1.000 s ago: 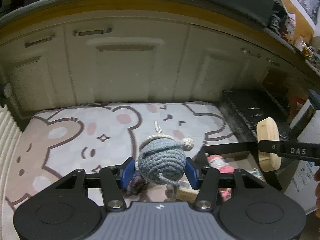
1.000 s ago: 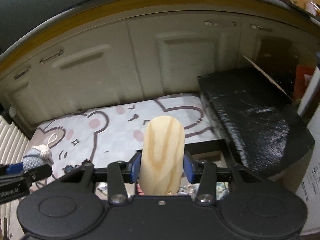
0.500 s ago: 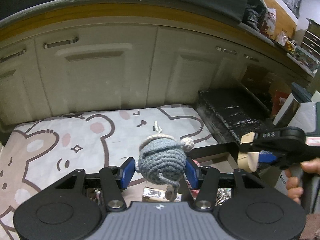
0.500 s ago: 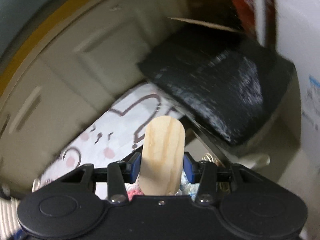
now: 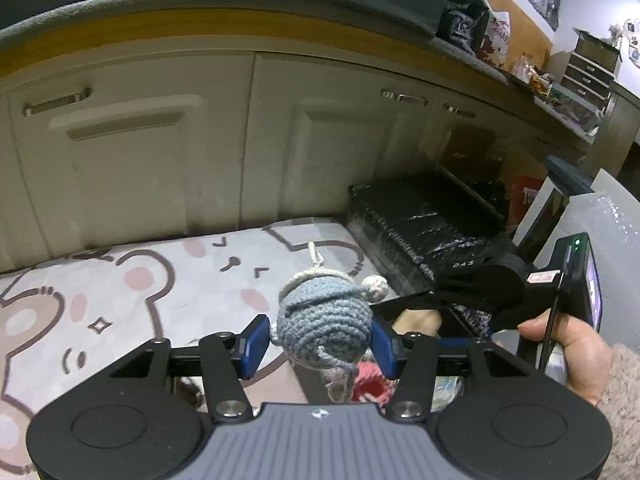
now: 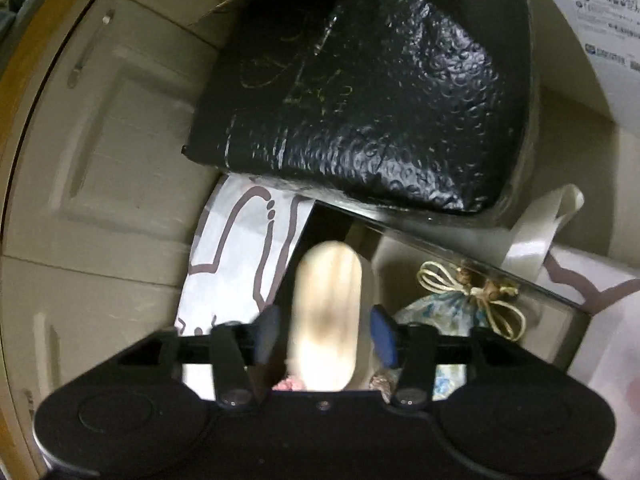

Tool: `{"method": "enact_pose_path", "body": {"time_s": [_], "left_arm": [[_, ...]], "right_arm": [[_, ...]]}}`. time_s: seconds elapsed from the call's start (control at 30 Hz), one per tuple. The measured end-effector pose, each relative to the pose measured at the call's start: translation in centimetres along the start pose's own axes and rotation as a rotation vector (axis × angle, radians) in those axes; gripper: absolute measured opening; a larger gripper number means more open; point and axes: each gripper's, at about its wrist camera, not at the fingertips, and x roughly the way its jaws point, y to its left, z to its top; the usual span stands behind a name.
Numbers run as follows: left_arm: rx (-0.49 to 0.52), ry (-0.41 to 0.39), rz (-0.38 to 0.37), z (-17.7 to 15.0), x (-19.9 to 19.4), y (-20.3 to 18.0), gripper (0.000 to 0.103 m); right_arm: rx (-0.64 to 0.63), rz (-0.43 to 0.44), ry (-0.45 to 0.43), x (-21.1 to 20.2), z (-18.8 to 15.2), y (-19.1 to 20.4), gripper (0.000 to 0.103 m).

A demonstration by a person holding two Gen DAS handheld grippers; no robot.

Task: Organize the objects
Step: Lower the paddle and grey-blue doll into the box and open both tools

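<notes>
The right gripper (image 6: 326, 332), jaws just opening, frees the wooden piece (image 6: 326, 316) over the black box (image 6: 400, 252) for storing. At its nine o'clock, the left gripper (image 5: 322, 340) clamps the crocheted charm (image 5: 322, 320), waiting.

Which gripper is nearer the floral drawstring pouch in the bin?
Right. The right gripper hangs just above and beside the pouch; the left gripper is further back over the bin's edge.

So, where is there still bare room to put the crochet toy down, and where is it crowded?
The bear-print mat lies bare between the cupboard doors and the black wrapped package. The black bin is crowded: a tied pouch and a pink thing lie there, and the wooden piece hangs over it.
</notes>
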Motion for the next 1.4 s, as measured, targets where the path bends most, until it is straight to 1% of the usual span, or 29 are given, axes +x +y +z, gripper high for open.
{"method": "enact_pose_path", "body": {"time_s": [0.07, 0.17, 0.23, 0.3, 0.37, 0.5, 0.7, 0.83, 0.9, 0.93, 0.97, 1.0, 1.03, 1.13, 1.4], "left_arm": [[-0.009, -0.005, -0.012, 0.2, 0.7, -0.1, 0.054], [-0.029, -0.012, -0.036, 0.4, 1.7, -0.4, 0.054], [-0.042, -0.023, -0.059, 0.6, 2.2, -0.8, 0.054], [-0.059, -0.035, -0.086, 0.7, 2.6, -1.2, 0.054], [-0.08, -0.045, -0.119, 0.7, 3.1, -1.7, 0.054], [-0.096, -0.053, -0.157, 0.6, 4.1, -2.6, 0.054], [-0.133, -0.012, -0.189, 0.3, 6.5, -3.3, 0.054], [-0.15, -0.005, -0.181, 0.0, 7.7, -3.4, 0.054], [-0.152, 0.004, -0.165, -0.2, 8.4, -3.4, 0.055], [-0.155, 0.012, -0.155, -0.3, 8.8, -3.3, 0.058], [-0.16, 0.028, -0.147, -0.5, 9.2, -3.2, 0.062], [-0.161, 0.049, -0.136, -0.8, 9.6, -3.0, 0.069], [-0.158, 0.066, -0.122, -1.0, 10.0, -2.9, 0.072], [-0.139, 0.104, -0.099, -1.4, 10.6, -2.6, 0.072], [-0.116, 0.13, -0.086, -1.3, 10.6, -2.5, 0.071]], "right_arm": [[-0.051, -0.008, 0.001, -0.1, 0.3, 0.3, 0.064], [-0.143, -0.007, 0.011, -0.6, 0.6, 0.7, 0.064], [-0.234, -0.013, 0.016, -1.1, 0.7, 1.4, 0.064], [-0.354, -0.029, 0.003, -1.9, 0.7, 2.1, 0.064], [-0.443, -0.036, -0.013, -2.7, 0.8, 2.5, 0.062], [-0.545, -0.036, -0.014, -4.1, 1.3, 2.6, 0.056], [-0.624, -0.026, 0.009, -4.8, 2.0, 1.9, 0.044], [-0.651, -0.011, 0.014, -4.8, 2.1, 1.7, 0.039], [-0.662, -0.01, 0.016, -4.6, 2.2, 1.7, 0.039], [-0.672, -0.008, 0.016, -4.6, 2.2, 1.7, 0.039], [-0.679, -0.01, 0.015, -4.5, 2.2, 1.7, 0.039], [-0.684, -0.013, 0.015, -4.4, 2.2, 1.7, 0.039], [-0.69, -0.014, 0.017, -4.4, 2.2, 1.7, 0.039], [-0.698, -0.016, 0.027, -4.0, 2.0, 1.8, 0.039], [-0.756, -0.027, 0.038, -3.6, 1.5, 2.0, 0.039]]}}
